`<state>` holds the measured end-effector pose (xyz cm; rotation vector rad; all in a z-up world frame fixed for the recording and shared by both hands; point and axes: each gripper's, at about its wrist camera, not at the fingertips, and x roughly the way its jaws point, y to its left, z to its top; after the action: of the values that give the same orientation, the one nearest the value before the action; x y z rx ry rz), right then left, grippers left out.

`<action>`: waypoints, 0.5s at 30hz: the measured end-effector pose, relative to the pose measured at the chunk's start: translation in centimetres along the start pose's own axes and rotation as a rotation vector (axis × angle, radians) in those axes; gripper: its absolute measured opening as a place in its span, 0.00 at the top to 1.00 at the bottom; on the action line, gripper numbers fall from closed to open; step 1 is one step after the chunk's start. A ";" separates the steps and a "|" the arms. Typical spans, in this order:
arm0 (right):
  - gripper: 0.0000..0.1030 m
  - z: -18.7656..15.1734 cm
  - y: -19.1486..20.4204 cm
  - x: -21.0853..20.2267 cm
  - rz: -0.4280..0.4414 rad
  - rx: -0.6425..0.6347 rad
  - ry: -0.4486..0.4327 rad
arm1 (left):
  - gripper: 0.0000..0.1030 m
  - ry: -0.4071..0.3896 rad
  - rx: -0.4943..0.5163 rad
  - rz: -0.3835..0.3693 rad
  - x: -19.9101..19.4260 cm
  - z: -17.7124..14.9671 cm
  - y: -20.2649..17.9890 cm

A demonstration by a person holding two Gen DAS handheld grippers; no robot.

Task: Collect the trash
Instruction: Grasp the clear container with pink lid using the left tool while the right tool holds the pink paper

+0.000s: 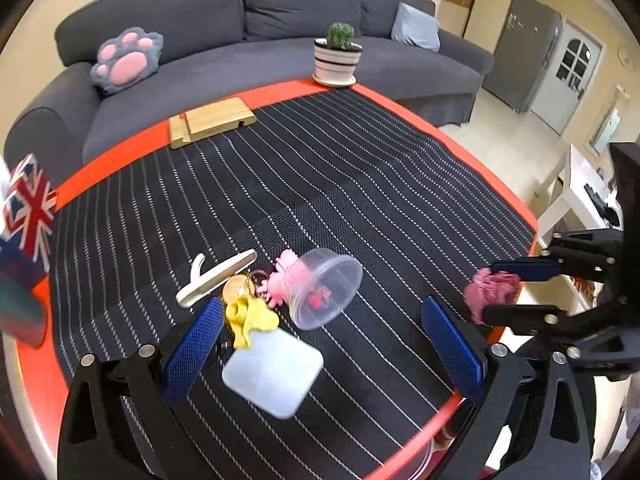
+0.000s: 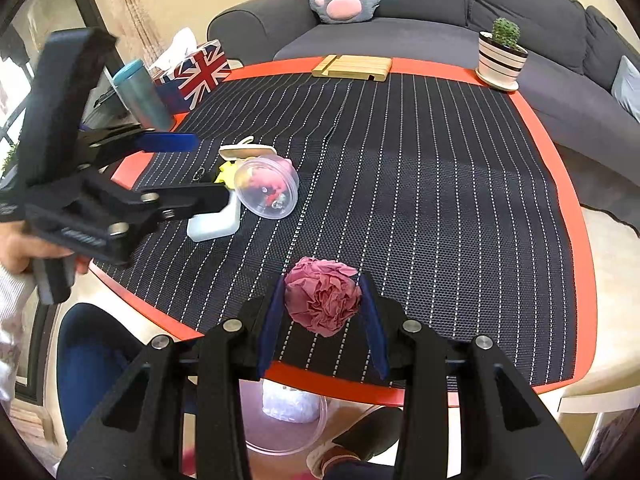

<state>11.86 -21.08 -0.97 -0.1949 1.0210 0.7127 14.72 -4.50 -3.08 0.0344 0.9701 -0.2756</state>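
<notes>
A crumpled pink paper ball [image 2: 322, 298] is pinched between the blue pads of my right gripper [image 2: 323, 308], just above the near edge of the striped mat [image 2: 400, 160]. It also shows in the left wrist view [image 1: 490, 292], held at the table's right edge. My left gripper [image 1: 320, 344] is open and hovers over a pale blue flat case [image 1: 274, 372], a yellow balloon scrap [image 1: 250, 320] and a tipped clear plastic cup [image 1: 326, 292]. A white clip-like tool [image 1: 216, 278] and pink toy [image 1: 286, 276] lie there too.
A clear bin [image 2: 286, 420] with white trash stands on the floor under the near table edge. A potted cactus [image 1: 338, 56], wooden stand [image 1: 212, 120], Union Jack tissue box [image 2: 200, 72] and teal bottle [image 2: 142, 94] sit along the table edges. A grey sofa [image 1: 240, 40] is behind.
</notes>
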 end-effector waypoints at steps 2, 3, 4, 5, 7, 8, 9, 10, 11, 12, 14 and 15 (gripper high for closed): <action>0.63 0.0 -0.2 0.0 -0.002 0.005 0.000 | 0.08 0.011 0.013 -0.012 0.9 0.3 0.0; 0.63 0.0 -0.3 0.0 -0.003 0.007 0.000 | 0.08 0.015 0.021 -0.017 1.2 0.4 0.0; 0.63 0.0 -0.4 0.0 -0.004 0.010 0.000 | 0.11 0.022 0.032 -0.024 1.6 0.5 -0.1; 0.63 0.0 -0.5 0.0 -0.004 0.011 0.000 | 0.16 0.029 0.039 -0.023 1.9 0.6 -0.1; 0.63 0.0 -0.5 0.1 -0.005 0.012 0.002 | 0.23 0.055 0.049 -0.024 2.9 0.8 0.0; 0.63 0.0 -0.6 0.2 -0.004 0.014 0.002 | 0.24 0.061 0.049 -0.025 3.2 0.8 0.0; 0.63 0.0 -0.7 0.2 -0.004 0.016 0.003 | 0.27 0.063 0.049 -0.025 3.4 0.8 0.1; 0.63 -0.1 -0.7 0.3 -0.003 0.017 0.004 | 0.30 0.065 0.047 -0.025 3.6 0.8 0.2; 0.63 -0.1 -0.7 0.4 -0.003 0.018 0.006 | 0.32 0.068 0.045 -0.027 3.8 0.8 0.3; 0.63 -0.1 -0.8 0.5 -0.002 0.018 0.007 | 0.36 0.074 0.043 -0.032 4.1 0.7 0.3; 0.63 -0.1 -0.8 0.7 -0.001 0.019 0.009 | 0.50 0.085 0.046 -0.035 4.5 0.7 0.4; 0.63 0.0 -0.8 0.7 0.001 0.019 0.010 | 0.55 0.086 0.048 -0.038 4.5 0.6 0.3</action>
<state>12.55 -21.35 -1.72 -0.1813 1.0368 0.7027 17.67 -5.28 -6.47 0.0721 1.0507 -0.3340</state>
